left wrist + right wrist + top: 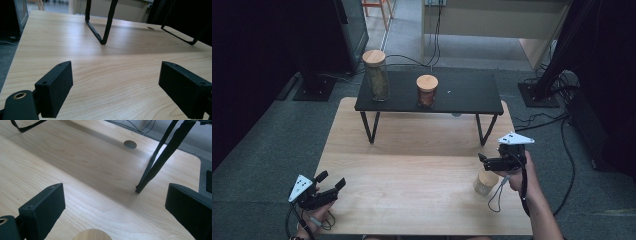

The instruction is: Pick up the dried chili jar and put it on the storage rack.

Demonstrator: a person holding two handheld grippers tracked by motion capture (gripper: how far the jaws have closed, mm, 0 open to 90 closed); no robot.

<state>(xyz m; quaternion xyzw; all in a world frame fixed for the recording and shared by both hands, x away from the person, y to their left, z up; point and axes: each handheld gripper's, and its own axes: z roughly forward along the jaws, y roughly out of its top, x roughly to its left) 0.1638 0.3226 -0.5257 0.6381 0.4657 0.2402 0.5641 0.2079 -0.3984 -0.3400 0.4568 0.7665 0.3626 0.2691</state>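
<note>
A: Since the right gripper (482, 159) hovers just above the jar (485, 182) at the table's (412, 170) near right, jaws wide and empty, how would it handle?

B: Likely glass: rigid, slick, breakable. Clasp the body below the wooden lid (91, 234).

A: The left gripper (331, 181)?

B: Open, empty, well apart.

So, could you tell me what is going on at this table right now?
A person sits at a light wooden table with a black two-jaw gripper in each hand. The right gripper hovers with open jaws just above a small glass jar with a round wooden lid near the table's right front edge, not gripping it yet. The left gripper waits open over the front left corner. Two more wooden-lidded glass jars, a tall one and a shorter one, stand on a black metal-legged shelf farther back.
</note>
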